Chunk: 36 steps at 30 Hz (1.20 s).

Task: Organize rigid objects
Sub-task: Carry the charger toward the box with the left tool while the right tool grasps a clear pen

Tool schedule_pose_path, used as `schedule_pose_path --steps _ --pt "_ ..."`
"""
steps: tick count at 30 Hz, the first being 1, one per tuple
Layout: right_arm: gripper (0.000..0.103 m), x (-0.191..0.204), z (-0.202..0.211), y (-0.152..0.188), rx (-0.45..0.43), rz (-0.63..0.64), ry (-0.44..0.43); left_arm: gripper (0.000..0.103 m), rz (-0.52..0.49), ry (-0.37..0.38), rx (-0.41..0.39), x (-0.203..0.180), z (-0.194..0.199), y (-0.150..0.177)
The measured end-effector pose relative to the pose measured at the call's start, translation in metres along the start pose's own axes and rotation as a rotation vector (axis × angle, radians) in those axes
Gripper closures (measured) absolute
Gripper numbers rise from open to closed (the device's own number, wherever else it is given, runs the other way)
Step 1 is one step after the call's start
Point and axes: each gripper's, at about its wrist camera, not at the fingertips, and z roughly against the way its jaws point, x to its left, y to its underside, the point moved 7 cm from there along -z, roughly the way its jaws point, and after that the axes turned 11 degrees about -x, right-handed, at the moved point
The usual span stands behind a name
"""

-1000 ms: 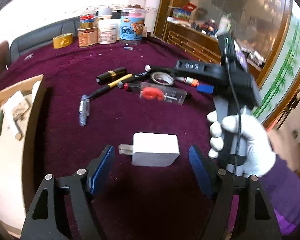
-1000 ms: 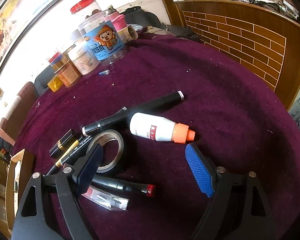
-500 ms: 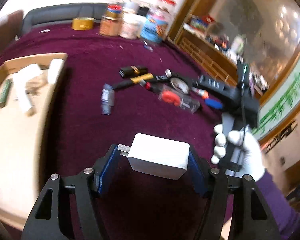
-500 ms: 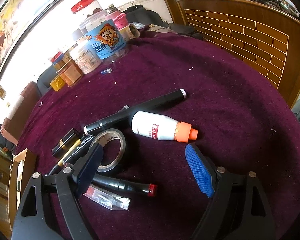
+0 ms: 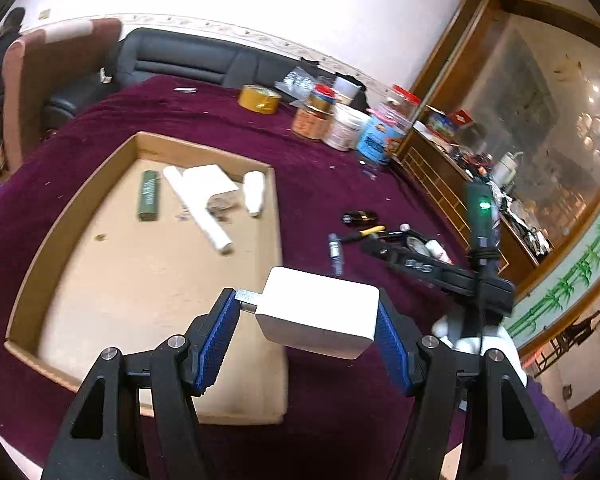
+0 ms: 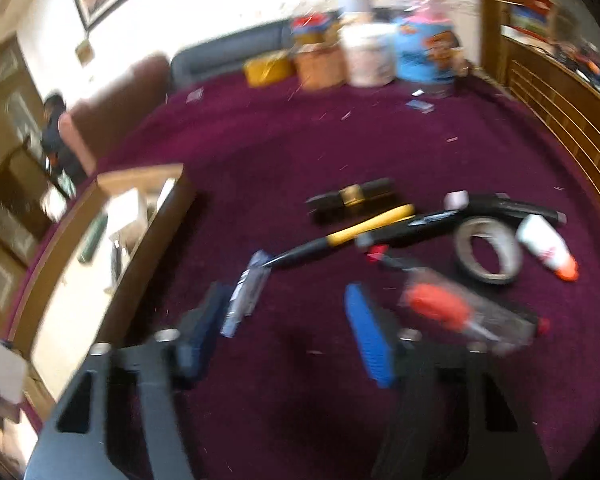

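Left tool (image 5: 306, 318) clamps a smooth white boxy charger (image 5: 320, 312); right tool (image 6: 288, 324) gapes, pads apart

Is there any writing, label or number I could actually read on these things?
None can be read.
Blue jar: cartoon label, text blurred.
White tub: label too small.
Orange jar: label too small.
White bottle: red marks, blurred.
Green bar in the cardboard tray: print too small.
White charger in the left gripper: no print visible.
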Motion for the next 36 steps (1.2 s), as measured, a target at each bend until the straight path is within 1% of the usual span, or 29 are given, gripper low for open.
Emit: schedule_pose_path --steps 2,3,4,5,6,7,9,11,16,21,23,24,26,28,29,31,34,36 --pt "0.06 0.004 -0.016 0.004 0.034 0.029 0.029 0.043 0.01 -0.021 -0.005 0.014 0.004 -0.001" --pt "0.061 0.007 -0.021 0.003 0.032 0.031 0.018 0.043 0.02 -0.031 -0.008 0.021 0.005 -0.001" --pt "0.061 0.008 -0.026 0.002 0.041 0.04 0.033 0.043 0.027 -0.035 -0.01 0.026 0.006 -0.002" --pt "0.066 0.011 -0.028 0.001 0.031 0.064 0.061 0.043 0.036 -0.042 -0.014 0.031 0.007 -0.003" --pt "0.076 0.014 -0.03 0.001 0.033 0.083 0.065 0.043 0.044 -0.051 -0.018 0.037 0.009 -0.003" --pt "0.08 0.017 -0.032 0.0 0.028 0.106 0.083 0.043 0.051 -0.056 -0.022 0.042 0.009 -0.004" --pt "0.095 0.018 -0.033 -0.001 0.026 0.126 0.083 0.043 0.062 -0.062 -0.026 0.049 0.012 -0.004" --pt "0.095 0.017 -0.032 0.0 0.027 0.1 0.053 0.043 0.068 -0.066 -0.03 0.053 0.014 -0.005" --pt "0.095 0.012 -0.015 -0.006 0.008 -0.026 -0.046 0.043 0.071 -0.1 -0.027 0.069 0.009 -0.011" --pt "0.095 0.03 0.006 -0.023 -0.022 -0.068 -0.144 0.043 0.032 -0.162 0.0 0.087 -0.009 -0.027" --pt "0.095 0.043 0.01 -0.027 -0.017 -0.072 -0.19 0.043 0.019 -0.185 0.024 0.094 -0.021 -0.032" --pt "0.095 0.049 0.01 -0.028 -0.008 -0.078 -0.216 0.043 0.012 -0.202 0.051 0.099 -0.031 -0.035" --pt "0.094 0.066 0.007 -0.027 0.023 -0.092 -0.275 0.043 0.014 -0.225 0.085 0.108 -0.046 -0.038" --pt "0.094 0.084 0.004 -0.023 0.052 -0.092 -0.319 0.043 0.018 -0.266 0.126 0.122 -0.063 -0.041" --pt "0.094 0.094 0.001 -0.021 0.068 -0.088 -0.339 0.043 0.024 -0.274 0.145 0.127 -0.069 -0.041" --pt "0.094 0.112 -0.005 -0.017 0.092 -0.075 -0.366 0.043 0.051 -0.3 0.181 0.14 -0.082 -0.041" --pt "0.094 0.141 -0.019 -0.013 0.131 -0.052 -0.405 0.043 0.059 -0.333 0.199 0.151 -0.095 -0.044" --pt "0.094 0.155 -0.027 -0.011 0.144 -0.029 -0.41 0.042 0.097 -0.336 0.21 0.158 -0.099 -0.047"
